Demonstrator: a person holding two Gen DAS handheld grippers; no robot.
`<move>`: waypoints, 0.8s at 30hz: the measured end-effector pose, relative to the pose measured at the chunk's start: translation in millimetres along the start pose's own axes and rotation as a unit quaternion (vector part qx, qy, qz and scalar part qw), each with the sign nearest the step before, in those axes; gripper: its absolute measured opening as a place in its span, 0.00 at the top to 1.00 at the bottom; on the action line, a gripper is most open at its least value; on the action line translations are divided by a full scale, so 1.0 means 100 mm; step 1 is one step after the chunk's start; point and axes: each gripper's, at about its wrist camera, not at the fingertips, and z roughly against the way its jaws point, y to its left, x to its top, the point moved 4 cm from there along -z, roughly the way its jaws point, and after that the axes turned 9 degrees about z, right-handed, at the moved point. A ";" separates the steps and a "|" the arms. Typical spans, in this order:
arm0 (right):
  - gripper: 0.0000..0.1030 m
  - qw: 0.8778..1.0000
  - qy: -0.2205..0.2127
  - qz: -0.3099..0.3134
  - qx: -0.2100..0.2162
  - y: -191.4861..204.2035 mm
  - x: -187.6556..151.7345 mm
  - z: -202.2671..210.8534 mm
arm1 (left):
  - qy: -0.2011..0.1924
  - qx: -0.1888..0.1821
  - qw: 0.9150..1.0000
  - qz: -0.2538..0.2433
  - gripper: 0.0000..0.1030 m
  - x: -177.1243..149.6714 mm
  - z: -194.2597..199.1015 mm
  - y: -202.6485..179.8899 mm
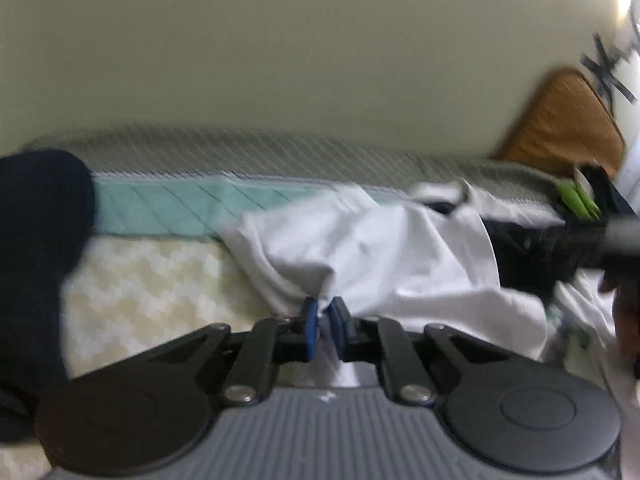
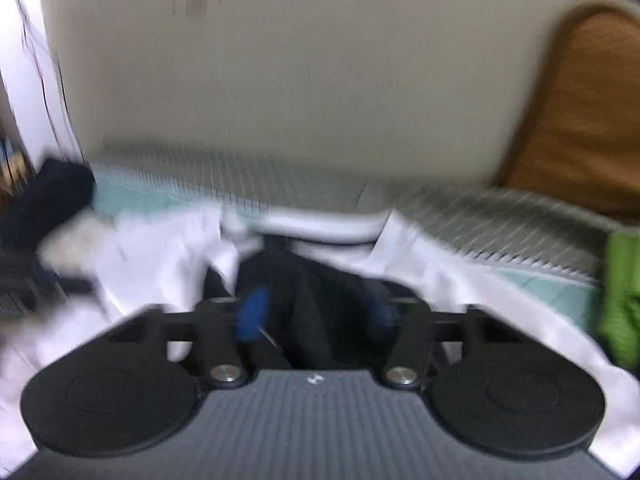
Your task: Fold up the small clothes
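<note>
A white garment (image 1: 360, 248) lies crumpled on the bed, and my left gripper (image 1: 324, 322) is shut on a bunched fold of it, the blue pads nearly together. The right wrist view is blurred. There my right gripper (image 2: 316, 314) stands open, its blue pads (image 2: 252, 316) well apart on either side of a dark garment (image 2: 312, 280). That dark garment lies on the same white garment (image 2: 160, 248), whose collar curves just beyond it. I cannot see the pads pressing on the dark cloth.
A teal striped bed cover (image 1: 160, 208) and a pale patterned mattress (image 1: 140, 292) lie under the clothes. A dark navy bundle (image 1: 36, 220) sits at the left, a green cloth (image 2: 620, 288) at the right. A brown cushion (image 1: 568, 128) leans on the pale wall (image 1: 280, 60).
</note>
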 end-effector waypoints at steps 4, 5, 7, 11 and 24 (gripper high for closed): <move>0.97 0.995 -0.078 -0.058 -0.030 -0.17 0.06 0.34 | -0.049 0.045 0.997 0.032 0.92 0.20 0.15 0.33; 0.97 0.989 -0.112 -0.093 -0.038 -0.29 0.08 0.53 | -0.043 0.036 0.997 0.044 0.92 0.21 0.14 0.40; 0.97 0.972 -0.170 -0.148 -0.066 -0.52 0.05 0.94 | -0.028 0.021 0.998 0.057 0.92 0.18 0.07 0.48; 0.96 0.957 -0.191 -0.161 -0.146 -0.73 -0.19 1.47 | -0.019 0.034 0.999 0.030 0.91 0.04 -0.08 0.40; 0.54 0.970 -0.128 -0.127 -0.161 -0.69 -0.63 1.34 | -0.041 0.052 0.998 0.007 0.84 -0.01 -0.09 0.37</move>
